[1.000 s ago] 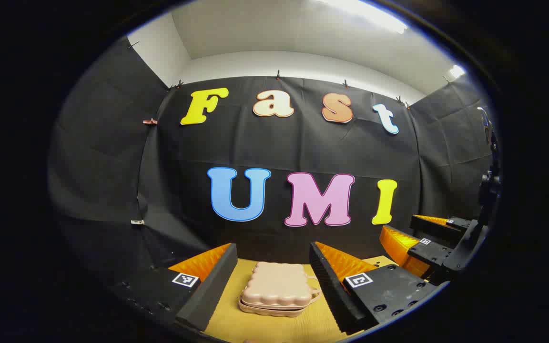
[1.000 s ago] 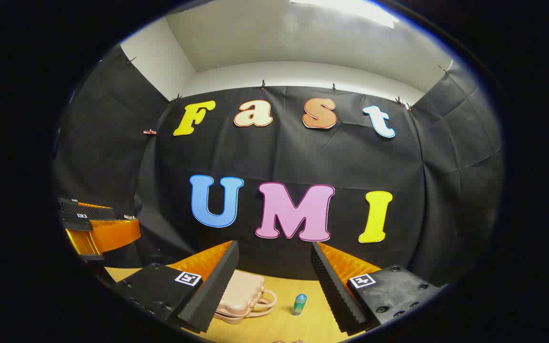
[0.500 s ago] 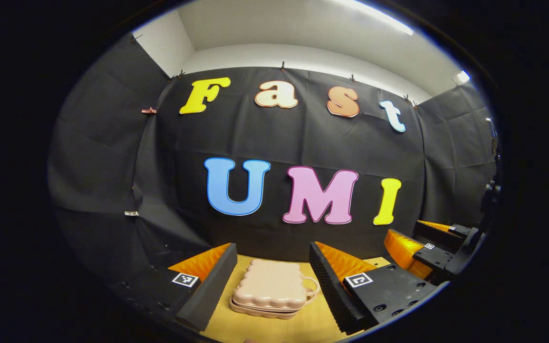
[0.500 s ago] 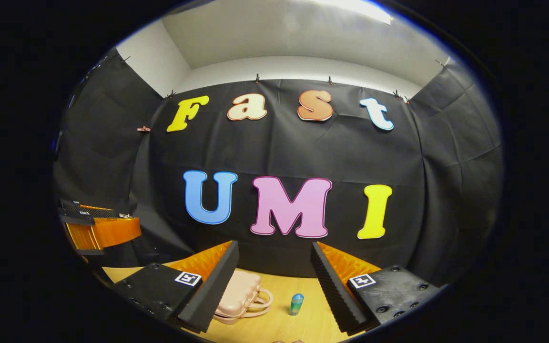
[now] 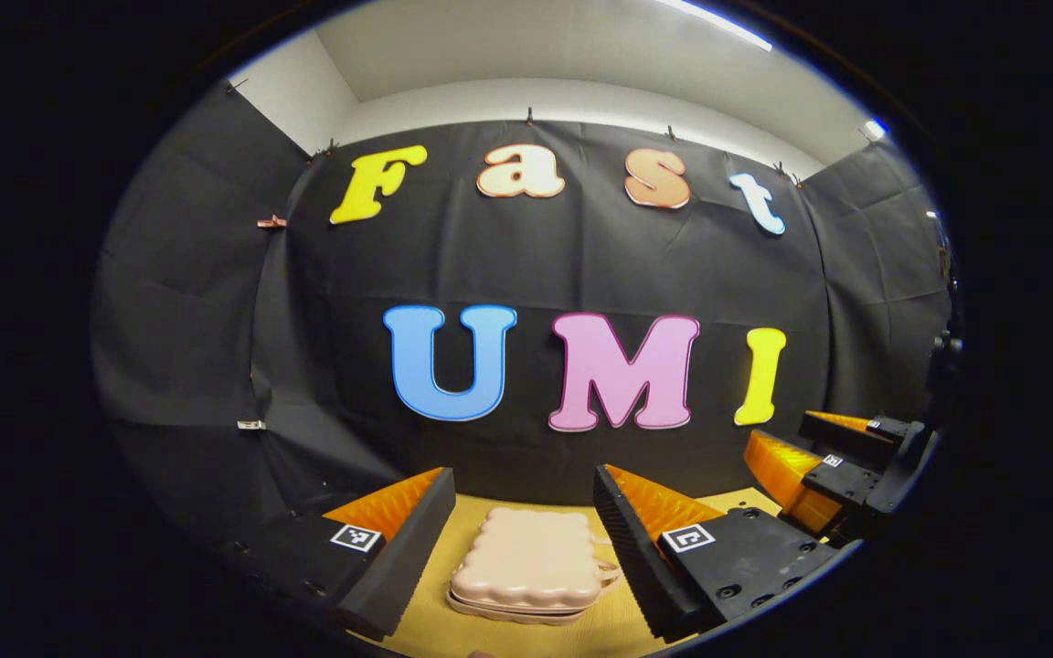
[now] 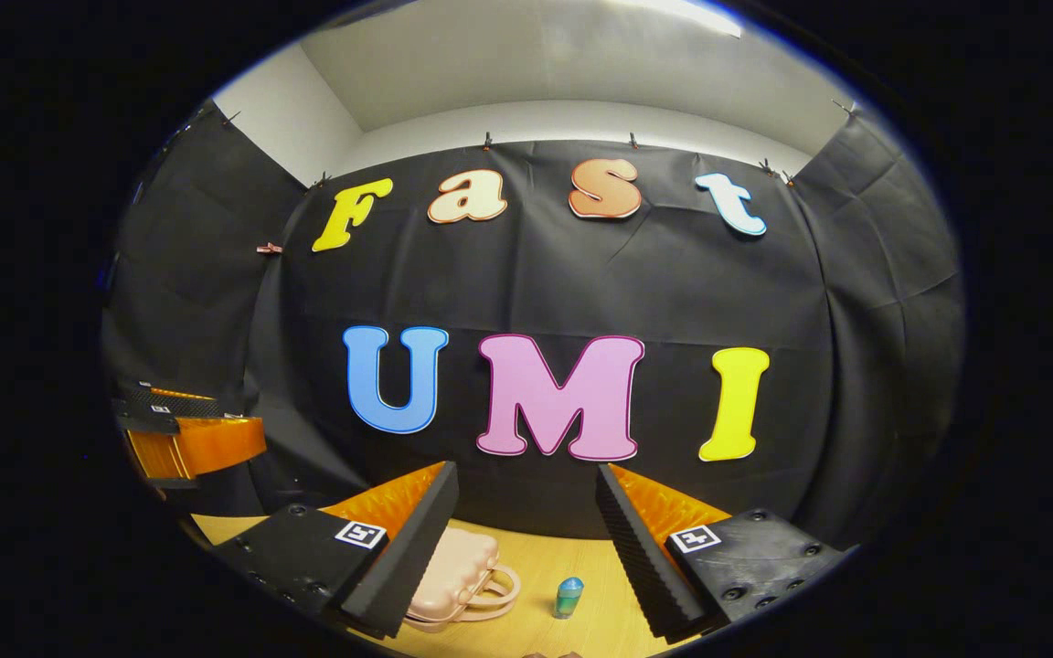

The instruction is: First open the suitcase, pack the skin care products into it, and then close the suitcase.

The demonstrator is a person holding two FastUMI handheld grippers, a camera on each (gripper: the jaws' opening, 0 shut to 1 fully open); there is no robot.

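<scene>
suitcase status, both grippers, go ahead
Left gripper open, right gripper open, both holding nothing. Pink suitcase shut, flat on the wooden table. Small blue-green bottle standing beside its handle. Nothing in the way.

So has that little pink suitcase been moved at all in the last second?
Cannot tell. The suitcase sits closed on the wooden table and shifts only slightly against the wall; the wall shifts too, so the camera moved.

Pretty sharp, evenly lit from ceiling strip light (image 5: 714,18), heavy fisheye bend at edges, mild glare.
</scene>
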